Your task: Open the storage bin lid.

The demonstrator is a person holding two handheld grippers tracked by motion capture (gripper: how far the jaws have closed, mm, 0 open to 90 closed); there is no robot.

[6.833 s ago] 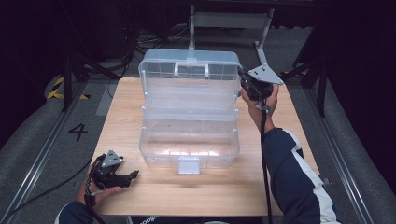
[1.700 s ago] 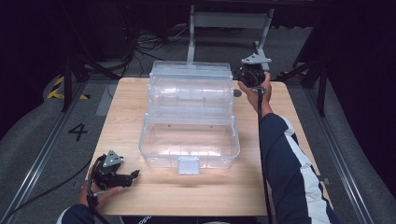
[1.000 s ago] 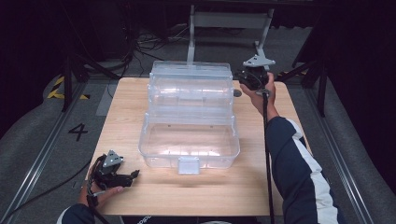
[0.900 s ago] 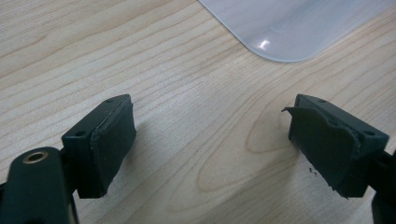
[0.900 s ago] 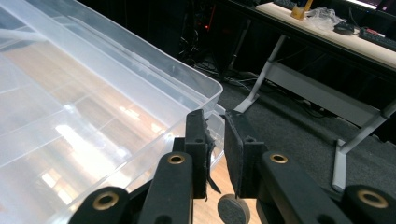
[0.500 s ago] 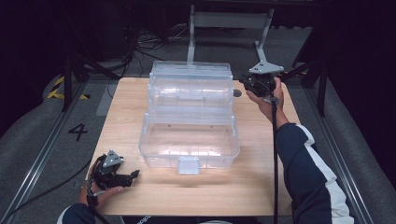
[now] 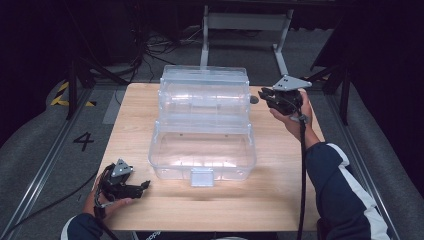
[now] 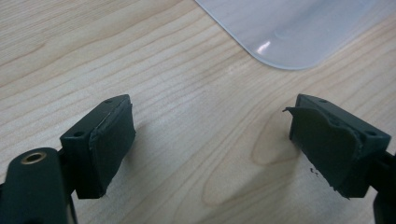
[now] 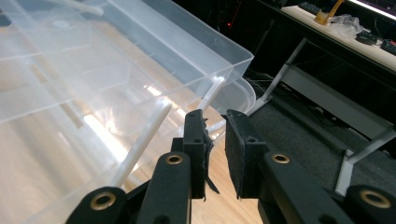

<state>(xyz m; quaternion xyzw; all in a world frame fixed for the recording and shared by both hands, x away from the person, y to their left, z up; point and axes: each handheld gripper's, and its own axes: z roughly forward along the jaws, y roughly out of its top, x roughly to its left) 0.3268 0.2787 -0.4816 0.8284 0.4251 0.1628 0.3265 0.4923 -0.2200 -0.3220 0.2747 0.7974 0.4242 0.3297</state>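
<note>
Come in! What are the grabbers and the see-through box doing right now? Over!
Left hand-held gripper open, resting on table. Right hand-held gripper nearly shut, empty, beside clear box. Nothing in the way.

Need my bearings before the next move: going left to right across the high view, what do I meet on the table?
Left gripper at the near left corner → clear plastic box in the middle of the table → right gripper beside the box's far right corner.

Glossy clear plastic box [image 7: 202, 120], matt wooden table [image 7: 280, 195]
</note>
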